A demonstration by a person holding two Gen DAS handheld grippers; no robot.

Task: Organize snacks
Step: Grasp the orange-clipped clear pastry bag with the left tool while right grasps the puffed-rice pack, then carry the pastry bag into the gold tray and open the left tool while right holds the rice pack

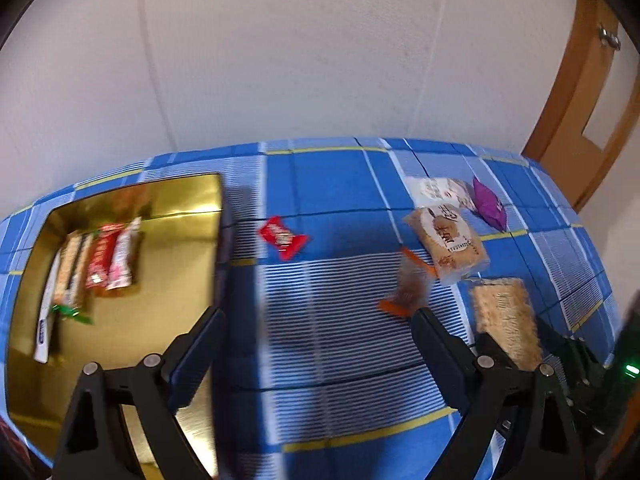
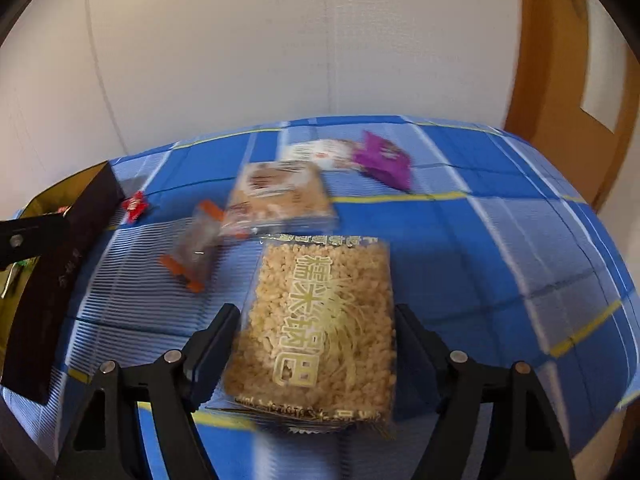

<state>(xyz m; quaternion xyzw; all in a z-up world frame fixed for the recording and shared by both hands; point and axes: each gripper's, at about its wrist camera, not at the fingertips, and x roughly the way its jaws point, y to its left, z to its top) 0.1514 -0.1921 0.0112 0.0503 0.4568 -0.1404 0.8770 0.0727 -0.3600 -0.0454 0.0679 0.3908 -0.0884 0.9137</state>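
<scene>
Blue checked tablecloth (image 1: 332, 184): covers the table. Gold box (image 1: 168, 280), at 9 o'clock: holds several snack packets. Rice cracker pack (image 2: 320, 328), at 6 o'clock in the right wrist view: between the right gripper (image 2: 316, 340) fingers, contact uncertain. Left gripper (image 1: 316, 336): fingers wide apart, nothing between them. Red candy (image 1: 282, 237), near centre, loose.

Snacks (image 1: 447, 242), box (image 1: 120, 288), perhaps on tablecloth (image 1: 340, 184)
</scene>
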